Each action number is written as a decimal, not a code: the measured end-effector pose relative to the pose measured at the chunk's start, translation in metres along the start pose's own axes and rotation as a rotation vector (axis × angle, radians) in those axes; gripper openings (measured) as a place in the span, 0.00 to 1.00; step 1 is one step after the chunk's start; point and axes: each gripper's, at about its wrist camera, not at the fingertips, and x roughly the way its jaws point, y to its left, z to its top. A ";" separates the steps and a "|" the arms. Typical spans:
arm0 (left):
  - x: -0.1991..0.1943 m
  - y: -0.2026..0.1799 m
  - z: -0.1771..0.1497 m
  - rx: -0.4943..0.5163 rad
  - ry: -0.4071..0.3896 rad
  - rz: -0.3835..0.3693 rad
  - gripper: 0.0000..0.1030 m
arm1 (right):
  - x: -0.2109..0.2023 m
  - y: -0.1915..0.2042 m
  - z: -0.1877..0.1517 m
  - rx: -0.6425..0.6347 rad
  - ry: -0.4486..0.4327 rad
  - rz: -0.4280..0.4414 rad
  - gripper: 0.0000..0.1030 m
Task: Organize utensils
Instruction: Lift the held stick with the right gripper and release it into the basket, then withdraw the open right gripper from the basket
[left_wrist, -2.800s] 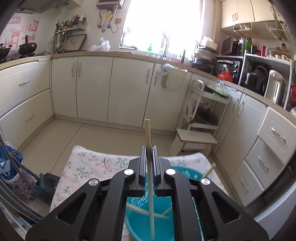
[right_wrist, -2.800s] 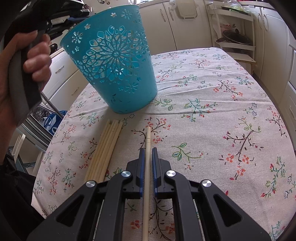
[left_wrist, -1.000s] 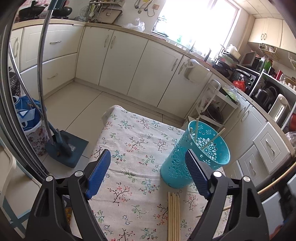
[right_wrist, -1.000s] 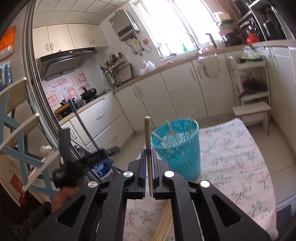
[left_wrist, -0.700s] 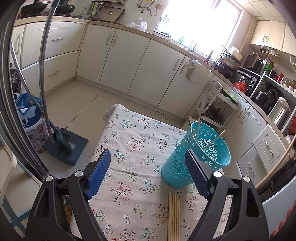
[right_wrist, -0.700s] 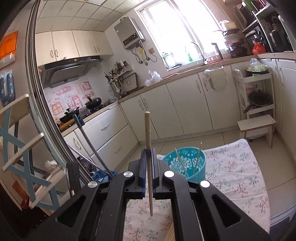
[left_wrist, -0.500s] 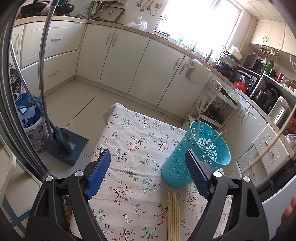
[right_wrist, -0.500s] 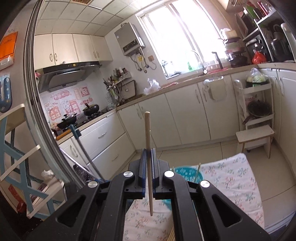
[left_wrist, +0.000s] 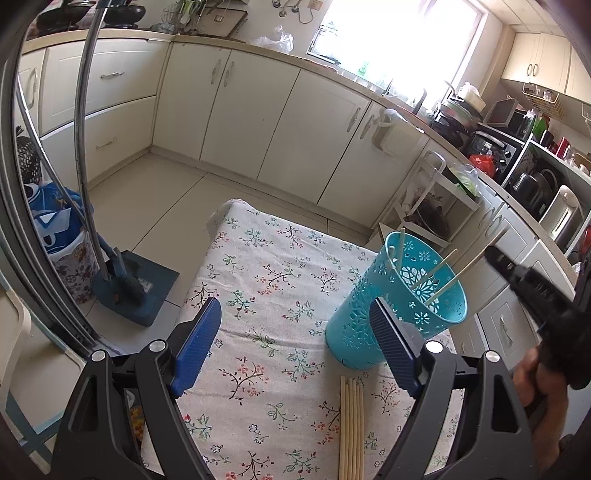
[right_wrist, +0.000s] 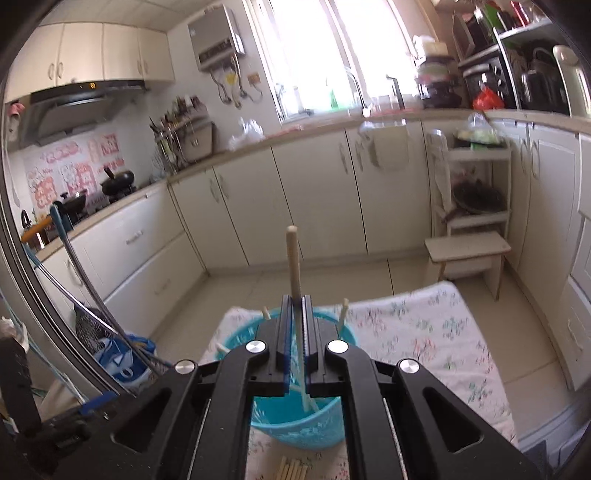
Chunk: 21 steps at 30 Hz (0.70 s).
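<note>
— One chopstick is in your right gripper, the jaws closed tight on it, and its lower end already points into the turquoise basket. How do you finish this step well?

— Keep the stick near upright and bring the tip lower inside the rim before you let go, I think. Three chopsticks already lean in the basket, so aim for the free middle.

— And your left gripper?

— Its fingers stand wide and hold nothing, low over the floral tablecloth. The bundle of chopsticks lies on the cloth just in front of the basket.

— Where are the edges?

— The basket stands near the right edge of the table; a push could tip it off. On the left the cloth is bare, so there is room. Beyond the far edge is only open floor, then the cabinets.
</note>
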 end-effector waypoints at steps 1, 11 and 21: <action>0.001 0.000 0.000 0.002 0.002 0.002 0.76 | 0.000 0.001 -0.003 -0.003 0.002 -0.003 0.06; 0.004 0.001 -0.002 0.012 0.011 0.023 0.77 | -0.058 -0.001 -0.042 0.006 -0.053 0.001 0.36; 0.004 0.001 -0.014 0.036 0.032 0.046 0.78 | -0.047 -0.005 -0.179 0.006 0.272 -0.003 0.30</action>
